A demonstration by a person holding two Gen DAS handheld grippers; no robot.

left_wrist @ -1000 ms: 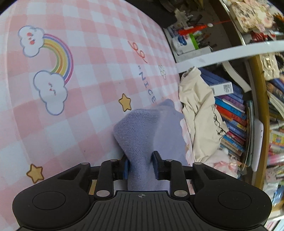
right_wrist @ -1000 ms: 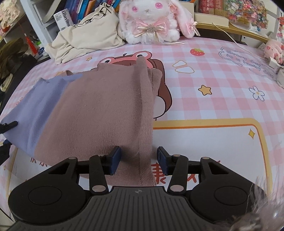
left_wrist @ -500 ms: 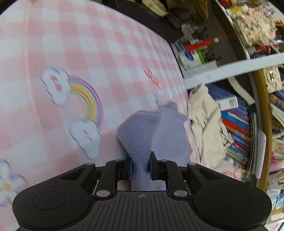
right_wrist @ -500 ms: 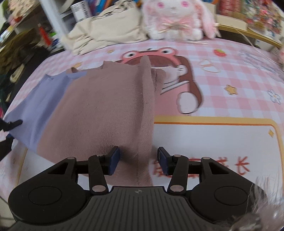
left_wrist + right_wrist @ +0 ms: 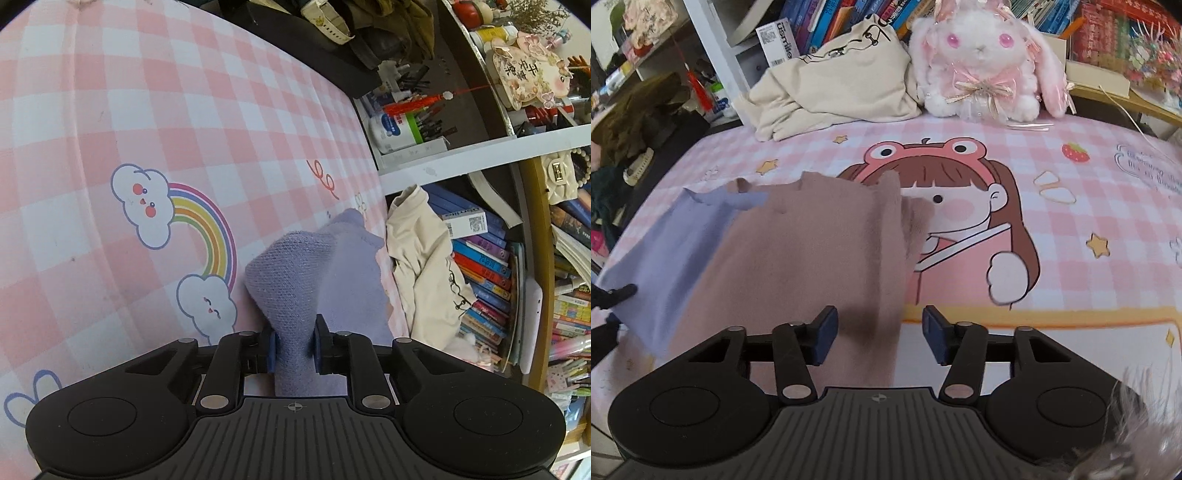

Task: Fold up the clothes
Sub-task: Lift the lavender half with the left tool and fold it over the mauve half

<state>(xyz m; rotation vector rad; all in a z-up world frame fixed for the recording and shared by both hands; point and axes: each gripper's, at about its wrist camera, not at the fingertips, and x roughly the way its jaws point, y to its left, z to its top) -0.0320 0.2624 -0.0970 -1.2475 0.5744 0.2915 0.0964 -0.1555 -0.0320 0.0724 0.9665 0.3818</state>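
Observation:
A garment with a lilac part [image 5: 672,254] and a dusty-pink part [image 5: 812,251] lies on the pink checked bedspread [image 5: 1071,206]. My left gripper [image 5: 294,345] is shut on a bunched lilac fold [image 5: 291,280] and holds it up off the bedspread [image 5: 110,110]. Its dark tips show at the left edge of the right wrist view [image 5: 613,295]. My right gripper [image 5: 879,334] is open, its jaws standing either side of the pink edge without pinching it.
A cream shirt [image 5: 831,85] and a white plush rabbit [image 5: 986,59] sit at the far edge of the bed. Bookshelves [image 5: 487,266] and a cluttered desk [image 5: 406,122] stand beyond it. The cream shirt also shows in the left wrist view [image 5: 421,266].
My left gripper closed on the lilac fold and lifted it while the view swung. My right gripper stayed open and shifted slightly over the pink edge.

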